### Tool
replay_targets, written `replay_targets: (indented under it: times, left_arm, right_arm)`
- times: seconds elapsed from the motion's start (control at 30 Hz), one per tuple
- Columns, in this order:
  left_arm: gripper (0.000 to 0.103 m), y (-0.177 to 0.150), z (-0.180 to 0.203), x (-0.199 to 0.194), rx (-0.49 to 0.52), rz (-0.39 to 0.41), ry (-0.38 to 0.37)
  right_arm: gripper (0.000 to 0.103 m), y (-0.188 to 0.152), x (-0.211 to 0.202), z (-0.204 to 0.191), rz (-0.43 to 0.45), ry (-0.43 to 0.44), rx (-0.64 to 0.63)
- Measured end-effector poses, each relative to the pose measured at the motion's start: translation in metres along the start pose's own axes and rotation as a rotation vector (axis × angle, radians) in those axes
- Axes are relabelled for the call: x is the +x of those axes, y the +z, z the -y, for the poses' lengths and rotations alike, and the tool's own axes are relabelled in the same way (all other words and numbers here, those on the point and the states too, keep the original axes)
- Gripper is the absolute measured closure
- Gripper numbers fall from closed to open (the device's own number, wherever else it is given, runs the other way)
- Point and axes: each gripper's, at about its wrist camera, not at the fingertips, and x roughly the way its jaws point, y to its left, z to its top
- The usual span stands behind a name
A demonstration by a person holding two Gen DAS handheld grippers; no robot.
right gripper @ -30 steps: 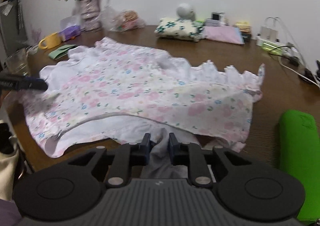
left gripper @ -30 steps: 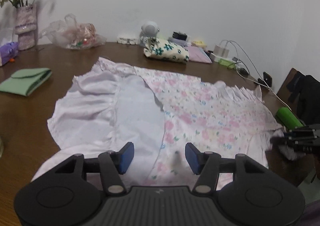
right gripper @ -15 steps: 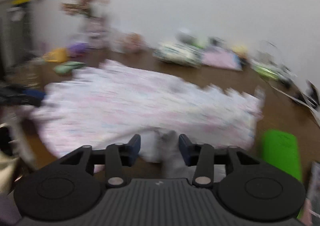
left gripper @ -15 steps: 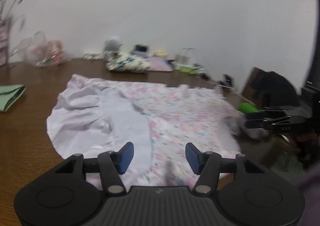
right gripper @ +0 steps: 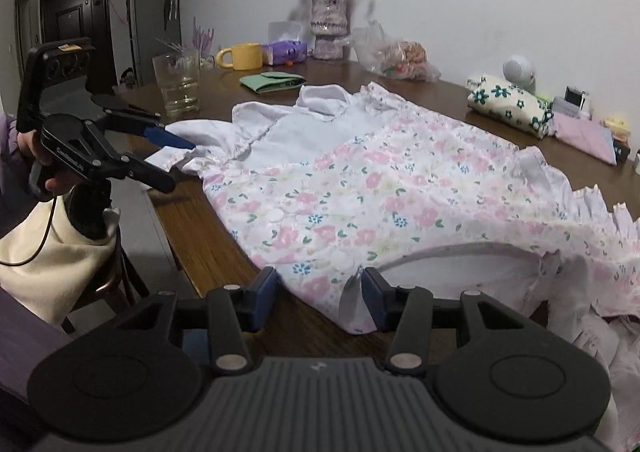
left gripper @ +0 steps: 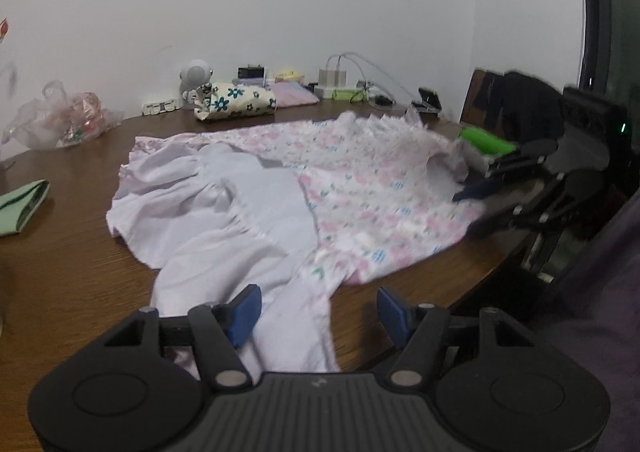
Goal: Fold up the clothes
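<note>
dress [right gripper: 380,188] along table [right gripper: 224,248] edge

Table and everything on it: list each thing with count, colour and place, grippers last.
Table: one, brown wood.
Dress: one, white with pink floral print, spread mid-table.
Glass: one, clear, far left corner in the right wrist view.
Mug: one, yellow, back left.
Vase of flowers: one, pink, by the wall.
Green cloth: one, folded, behind the dress.
Floral pouch: one, cream with teal flowers, back.
Plastic bag: one, clear, back.
Green roll: one, right edge.
Left gripper: open, over the white hem.
Right gripper: open, at the floral edge.
</note>
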Motion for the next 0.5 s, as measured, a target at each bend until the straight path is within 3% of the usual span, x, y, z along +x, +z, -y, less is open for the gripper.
replay_targets:
  times: [0.13, 0.2, 0.23, 0.27, 0.33, 0.5]
  left_arm:
    - [0.045, -0.001, -0.01, 0.0, 0.025, -0.005, 0.01]
    - [0.068, 0.001, -0.018, -0.001, 0.031, -0.014, 0.006]
    - [0.091, 0.003, -0.022, -0.002, 0.032, -0.021, -0.005]
    - [0.098, 0.005, -0.027, -0.002, 0.03, -0.032, -0.02]
    - [0.098, 0.007, -0.03, -0.005, 0.045, -0.041, -0.034]
    - [0.102, 0.014, -0.02, -0.022, 0.106, -0.041, -0.093]
  right_arm:
    - [0.055, 0.001, 0.001, -0.002, -0.011, 0.004, 0.004]
    - [0.057, 0.002, 0.001, -0.001, -0.015, 0.0, 0.008]
    - [0.065, 0.002, 0.0, -0.001, -0.016, -0.005, 0.012]
    - [0.071, 0.003, 0.001, 0.001, -0.019, -0.011, 0.017]
    - [0.097, 0.005, 0.002, 0.006, -0.023, -0.042, 0.059]
    - [0.101, 0.004, -0.01, 0.013, -0.074, -0.04, 0.137]
